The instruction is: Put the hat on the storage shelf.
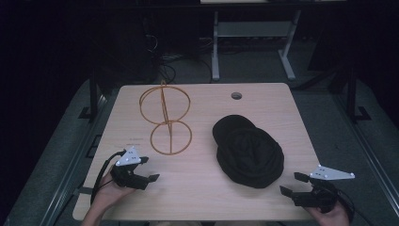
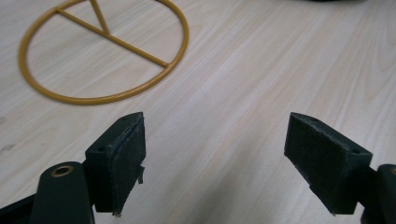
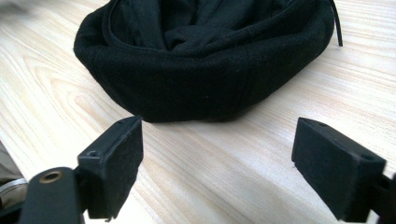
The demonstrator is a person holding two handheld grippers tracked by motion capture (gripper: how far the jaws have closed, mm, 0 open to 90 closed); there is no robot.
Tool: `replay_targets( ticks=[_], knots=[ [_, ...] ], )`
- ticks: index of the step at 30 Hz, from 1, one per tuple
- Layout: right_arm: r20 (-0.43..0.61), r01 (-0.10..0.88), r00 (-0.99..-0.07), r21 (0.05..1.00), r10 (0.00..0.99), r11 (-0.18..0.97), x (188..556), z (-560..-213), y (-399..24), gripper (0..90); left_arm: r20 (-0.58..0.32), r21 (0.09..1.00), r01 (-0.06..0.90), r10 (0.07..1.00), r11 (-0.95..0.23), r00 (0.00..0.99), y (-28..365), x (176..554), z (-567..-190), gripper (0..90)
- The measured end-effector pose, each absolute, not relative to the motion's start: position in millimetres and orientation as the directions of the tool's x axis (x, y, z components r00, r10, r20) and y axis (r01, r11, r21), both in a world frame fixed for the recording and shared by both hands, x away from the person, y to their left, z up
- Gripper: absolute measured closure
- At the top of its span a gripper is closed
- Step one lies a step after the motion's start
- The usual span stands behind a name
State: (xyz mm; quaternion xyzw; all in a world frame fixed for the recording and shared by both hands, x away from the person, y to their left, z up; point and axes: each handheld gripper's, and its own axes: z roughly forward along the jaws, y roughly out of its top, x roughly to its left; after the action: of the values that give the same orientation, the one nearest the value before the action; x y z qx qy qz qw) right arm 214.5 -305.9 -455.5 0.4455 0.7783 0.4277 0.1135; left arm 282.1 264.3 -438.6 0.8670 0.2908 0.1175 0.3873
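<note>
A gold wire stand (image 1: 165,118) made of two rings on a rod stands on the pale wooden table (image 1: 197,197), left of centre; its flat base ring (image 2: 105,51) lies just ahead of my left gripper. A black cap (image 1: 249,150) lies upside down right of centre, and its soft brim (image 3: 196,88) sits close in front of my right gripper. My left gripper (image 1: 148,169) rests at the near left of the table, open and empty. At the near right edge, my right gripper (image 1: 294,183) is also open, with nothing between its fingers.
A round cable hole (image 1: 236,96) sits near the table's far edge. Beyond the table, on the dark floor, stand the white legs of another desk (image 1: 254,42) and some cables (image 1: 162,61). Bare tabletop lies between the two grippers.
</note>
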Motion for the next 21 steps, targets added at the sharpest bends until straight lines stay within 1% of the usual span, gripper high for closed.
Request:
replay_targets(
  ticks=[3,7,12,16,21],
  knots=[
    [0.202,0.593,-0.581,0.769,0.788,0.24,214,-455,-306,15.4,-0.032,0.733,0.425,0.598,-0.531,0.801,261,282,-437,18.9],
    [0.202,0.587,-0.583,0.774,0.787,0.236,213,-454,-306,15.4,-0.016,0.74,0.405,0.588,-0.537,0.809,258,279,-435,18.9],
    [0.201,0.585,-0.581,0.777,0.789,0.233,210,-451,-306,15.3,0.004,0.732,0.375,0.555,-0.568,0.832,248,275,-433,18.3],
    [0.199,0.571,-0.591,0.787,0.782,0.232,209,-449,-304,15.3,0.001,0.708,0.362,0.514,-0.607,0.858,238,275,-437,18.4],
    [0.189,0.571,-0.597,0.783,0.779,0.248,209,-449,-301,15.3,0.008,0.7,0.348,0.495,-0.623,0.869,230,274,-438,18.3]
  ],
)
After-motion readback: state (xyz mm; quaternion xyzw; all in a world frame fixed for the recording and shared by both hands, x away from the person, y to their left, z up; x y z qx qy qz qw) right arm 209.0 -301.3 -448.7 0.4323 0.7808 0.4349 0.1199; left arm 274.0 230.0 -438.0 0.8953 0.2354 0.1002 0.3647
